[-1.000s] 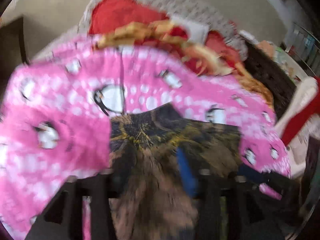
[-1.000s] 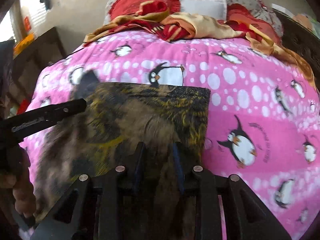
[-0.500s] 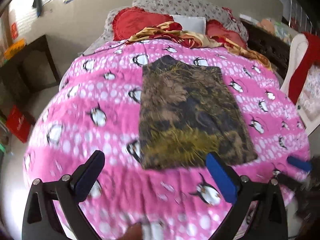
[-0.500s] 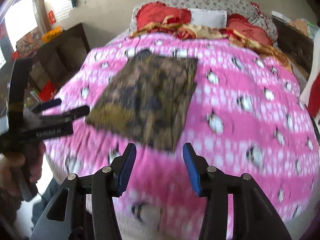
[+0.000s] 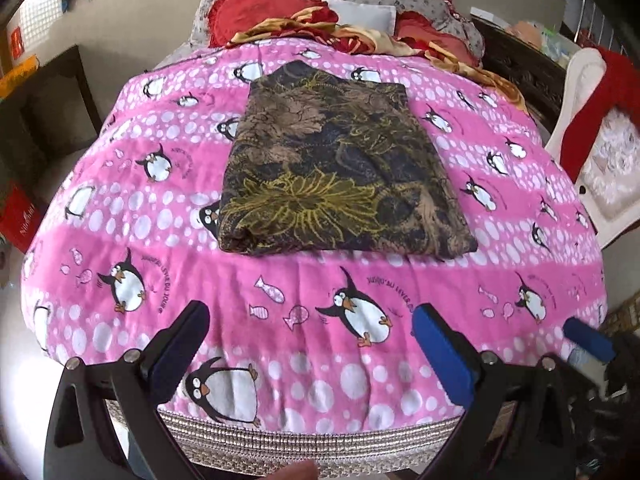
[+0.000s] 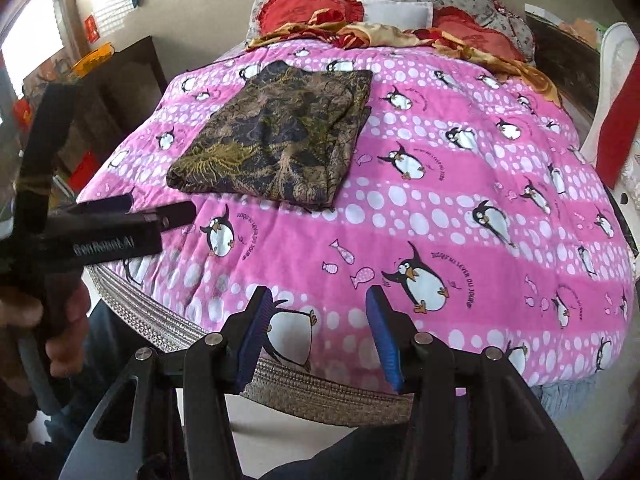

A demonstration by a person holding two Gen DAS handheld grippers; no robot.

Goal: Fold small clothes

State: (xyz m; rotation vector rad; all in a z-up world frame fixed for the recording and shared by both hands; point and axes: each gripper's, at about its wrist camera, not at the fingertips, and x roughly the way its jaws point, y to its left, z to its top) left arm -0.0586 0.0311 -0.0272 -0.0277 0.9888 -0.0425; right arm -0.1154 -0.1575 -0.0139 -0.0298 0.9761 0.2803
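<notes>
1. Left wrist view: the left gripper [image 5: 310, 344] angles down over the near edge of the pink penguin blanket [image 5: 320, 292], jaws spread wide, nothing between them.
2. The right gripper [image 6: 318, 330] tilts likewise, jaws partly apart and empty.
3. The folded dark floral cloth [image 5: 340, 160] lies flat, a neat rectangle, mid-blanket, well apart from both.
</notes>
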